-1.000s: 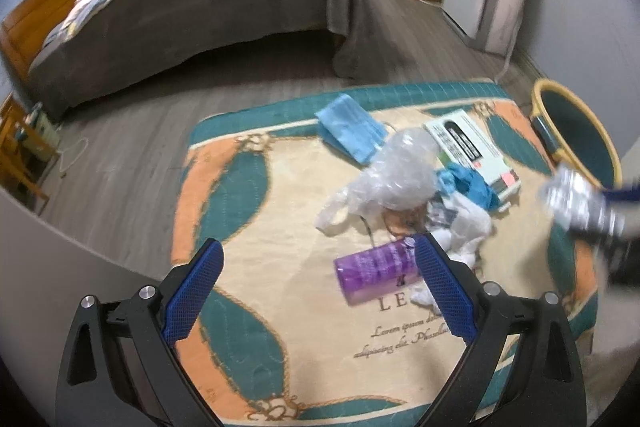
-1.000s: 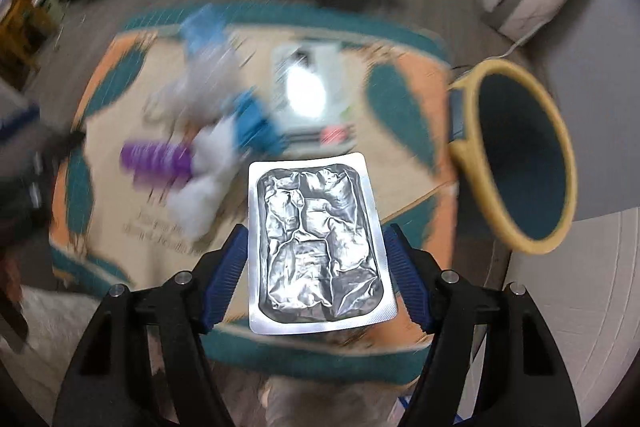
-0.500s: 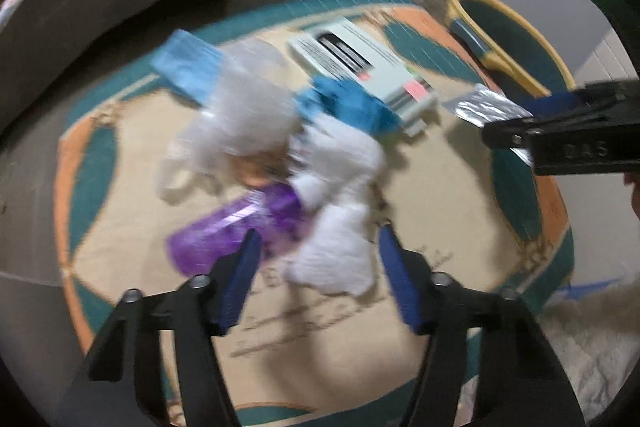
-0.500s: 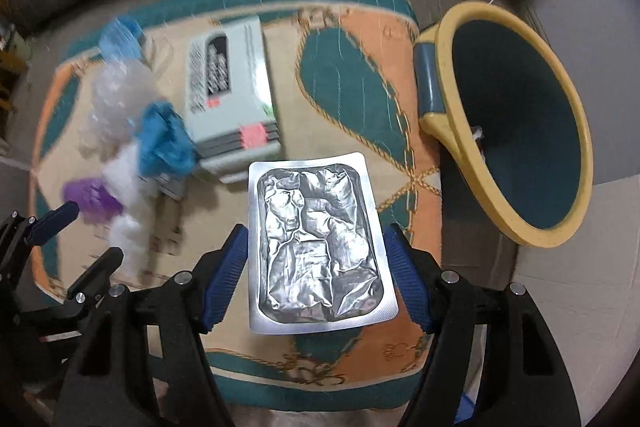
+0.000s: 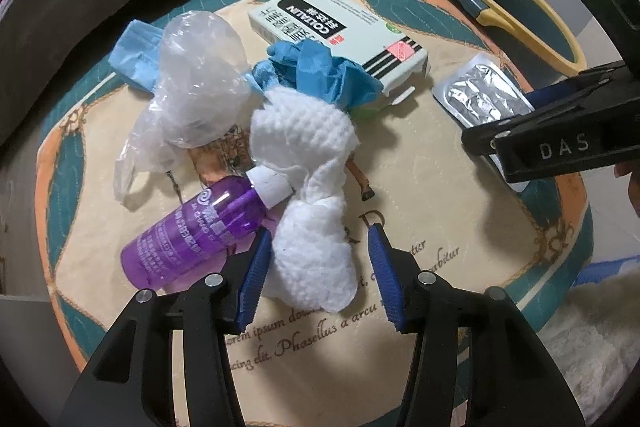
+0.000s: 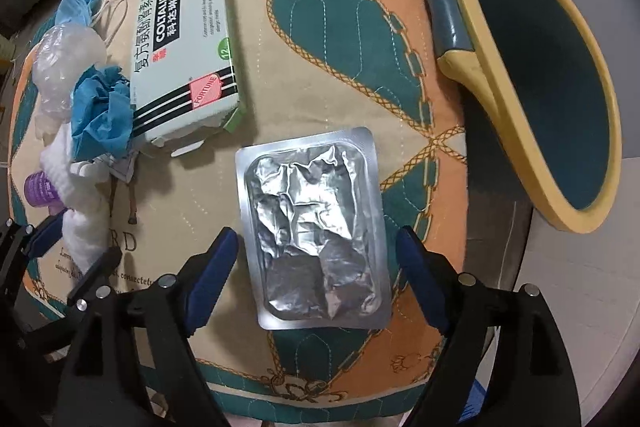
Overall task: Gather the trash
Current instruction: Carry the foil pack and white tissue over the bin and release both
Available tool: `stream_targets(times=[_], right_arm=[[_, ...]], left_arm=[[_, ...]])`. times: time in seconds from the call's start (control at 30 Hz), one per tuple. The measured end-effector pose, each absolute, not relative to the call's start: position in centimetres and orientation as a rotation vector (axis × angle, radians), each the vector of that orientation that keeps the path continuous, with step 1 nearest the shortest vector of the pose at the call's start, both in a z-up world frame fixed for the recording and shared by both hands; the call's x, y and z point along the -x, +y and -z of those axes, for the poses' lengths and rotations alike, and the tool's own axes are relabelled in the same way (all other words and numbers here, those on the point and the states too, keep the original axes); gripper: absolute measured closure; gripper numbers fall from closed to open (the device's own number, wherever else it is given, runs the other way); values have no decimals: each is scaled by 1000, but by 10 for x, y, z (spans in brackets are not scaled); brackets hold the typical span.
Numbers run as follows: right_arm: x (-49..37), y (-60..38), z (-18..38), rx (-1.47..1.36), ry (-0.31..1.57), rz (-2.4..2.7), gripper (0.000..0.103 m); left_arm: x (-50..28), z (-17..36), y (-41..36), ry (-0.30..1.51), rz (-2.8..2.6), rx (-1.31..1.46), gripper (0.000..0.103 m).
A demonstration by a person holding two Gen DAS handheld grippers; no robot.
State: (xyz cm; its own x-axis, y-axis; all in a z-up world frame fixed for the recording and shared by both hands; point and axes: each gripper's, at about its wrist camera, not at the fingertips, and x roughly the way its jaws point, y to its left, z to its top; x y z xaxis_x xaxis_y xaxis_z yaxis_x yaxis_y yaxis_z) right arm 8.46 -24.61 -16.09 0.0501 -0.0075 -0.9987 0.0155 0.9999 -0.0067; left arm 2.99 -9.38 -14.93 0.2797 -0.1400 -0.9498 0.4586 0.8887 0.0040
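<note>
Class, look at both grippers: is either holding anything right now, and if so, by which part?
Neither grips anything. The right gripper is opening, its pads clear of the foil blister pack. The left gripper is closing around the white tissue wad's lower end.

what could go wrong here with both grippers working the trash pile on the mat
1. The right gripper is opening around the foil blister pack, which sits on the mat, not in the yellow bin beside it.
2. The left gripper is closing on the white tissue; its left finger touches the purple bottle and may nudge it.
</note>
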Motion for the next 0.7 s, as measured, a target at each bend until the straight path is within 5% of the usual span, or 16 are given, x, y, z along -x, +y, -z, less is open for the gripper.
stream_targets(times=[0.13,0.7], right_arm=[[-84,-241,161,37,1506,16,36],[-91,-250,30,-84,1140,-1,36]], left_arm=[[-36,155,-101,1238,432,-321,73],[-37,80,-101,1013,502,-184,76]])
